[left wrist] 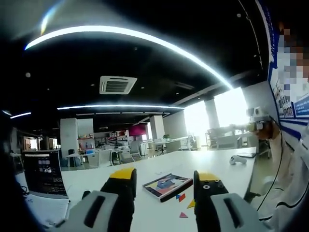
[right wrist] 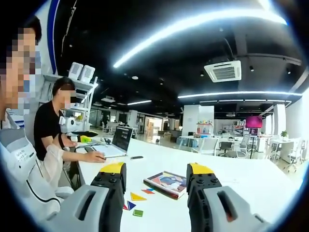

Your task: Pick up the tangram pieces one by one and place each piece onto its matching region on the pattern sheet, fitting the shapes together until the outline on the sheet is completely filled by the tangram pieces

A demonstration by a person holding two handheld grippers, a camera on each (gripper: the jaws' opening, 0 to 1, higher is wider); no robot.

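Laptop (right wrist: 119, 140) + seated person (right wrist: 50, 128) in right gripper view.

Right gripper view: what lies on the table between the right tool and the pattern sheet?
Loose tangram pieces: a yellow triangle, a red piece, a blue one and a green one, before the pattern sheet.

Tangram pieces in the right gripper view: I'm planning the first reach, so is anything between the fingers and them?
Nothing visible. The right gripper is open and empty, and the tangram pieces lie loose on bare white table beside the pattern sheet.
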